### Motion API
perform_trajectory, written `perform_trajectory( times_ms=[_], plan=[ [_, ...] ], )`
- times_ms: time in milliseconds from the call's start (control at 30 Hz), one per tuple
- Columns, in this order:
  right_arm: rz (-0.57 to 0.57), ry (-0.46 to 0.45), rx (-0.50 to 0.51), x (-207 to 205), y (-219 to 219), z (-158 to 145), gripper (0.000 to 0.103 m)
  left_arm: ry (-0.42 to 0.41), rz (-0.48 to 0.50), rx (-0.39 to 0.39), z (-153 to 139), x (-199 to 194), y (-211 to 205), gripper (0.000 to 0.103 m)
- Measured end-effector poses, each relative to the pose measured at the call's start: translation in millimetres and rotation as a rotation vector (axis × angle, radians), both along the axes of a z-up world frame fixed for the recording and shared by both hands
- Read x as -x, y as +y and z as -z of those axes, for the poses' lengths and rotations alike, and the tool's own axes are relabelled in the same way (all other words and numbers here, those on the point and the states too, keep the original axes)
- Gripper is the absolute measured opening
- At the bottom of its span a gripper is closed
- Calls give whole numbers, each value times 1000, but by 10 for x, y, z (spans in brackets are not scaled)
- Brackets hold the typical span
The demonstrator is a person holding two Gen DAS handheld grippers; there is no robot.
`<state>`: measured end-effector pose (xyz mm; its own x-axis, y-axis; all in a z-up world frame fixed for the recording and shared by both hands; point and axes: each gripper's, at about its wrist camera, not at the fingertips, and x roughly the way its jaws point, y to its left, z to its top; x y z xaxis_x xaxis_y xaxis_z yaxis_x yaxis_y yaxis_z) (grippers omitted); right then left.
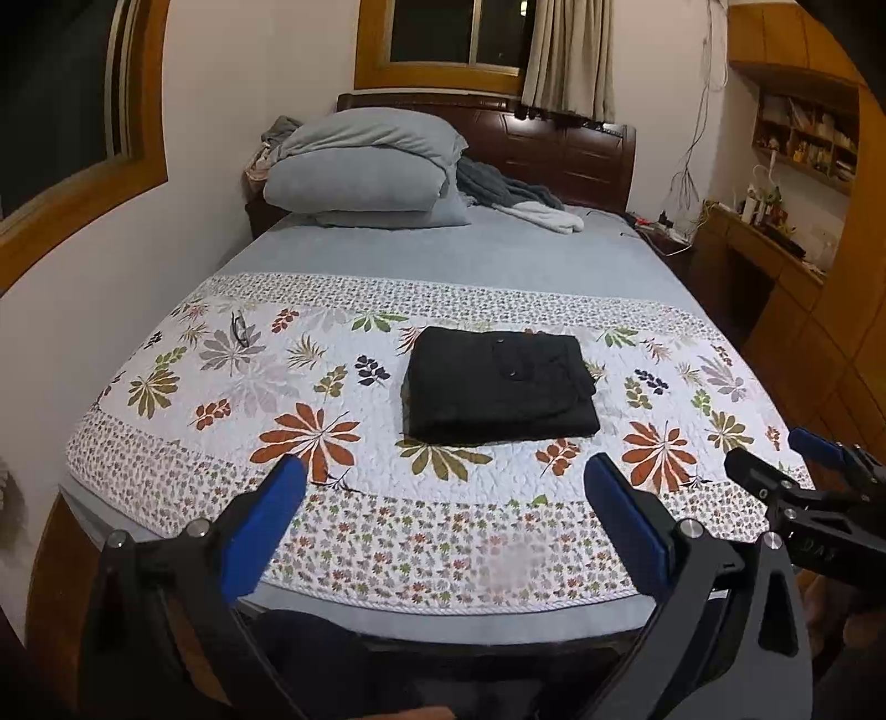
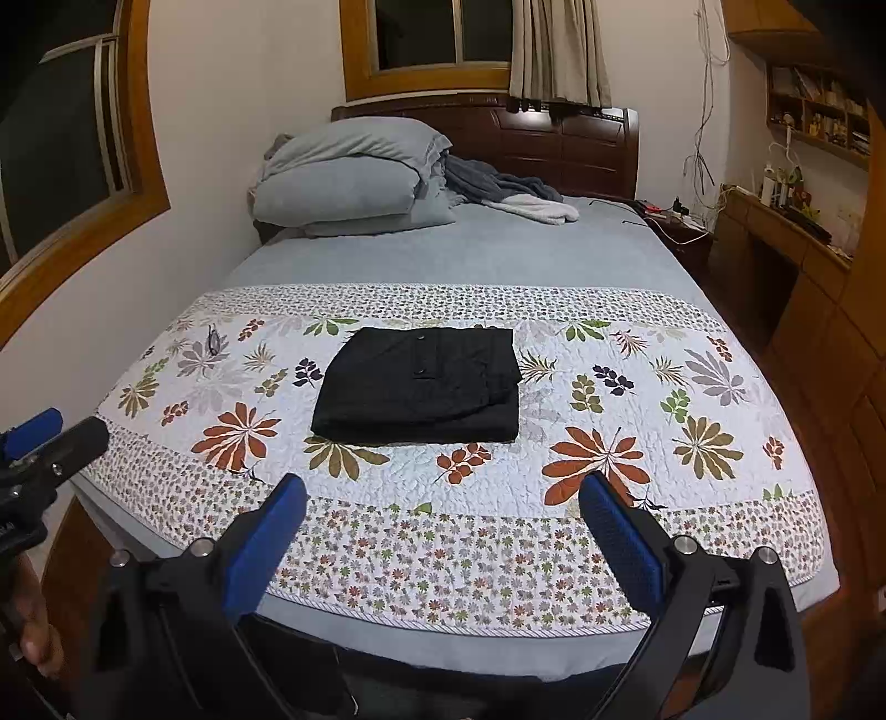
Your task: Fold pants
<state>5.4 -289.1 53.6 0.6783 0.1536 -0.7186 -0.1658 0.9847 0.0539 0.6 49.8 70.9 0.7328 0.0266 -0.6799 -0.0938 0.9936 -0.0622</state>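
Both claws spread wide, empty: left claw (image 1: 443,487), right claw (image 2: 443,498), raised above near edge of bed (image 1: 443,615). Beyond, on floral quilt (image 1: 343,531), black pants (image 1: 501,385) folded into compact rectangle, well apart from claws. Farther: stacked pillows (image 1: 365,166) against headboard (image 1: 576,149).

Just someone's bedroom at home: bed (image 1: 443,260) with a leafy quilt (image 1: 232,387), stacked pillows (image 1: 360,177) against a dark wooden headboard (image 1: 570,149), curtained window (image 1: 459,33), cluttered wooden shelves (image 1: 803,138).
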Motion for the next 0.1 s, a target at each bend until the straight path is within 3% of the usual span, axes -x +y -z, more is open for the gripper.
perform_trajectory(
  times_ms=[100],
  plan=[
    [-7, 1, 0, -1, 19, 2, 99, 3, -10, 11, 2, 11, 33, 100]
  ],
)
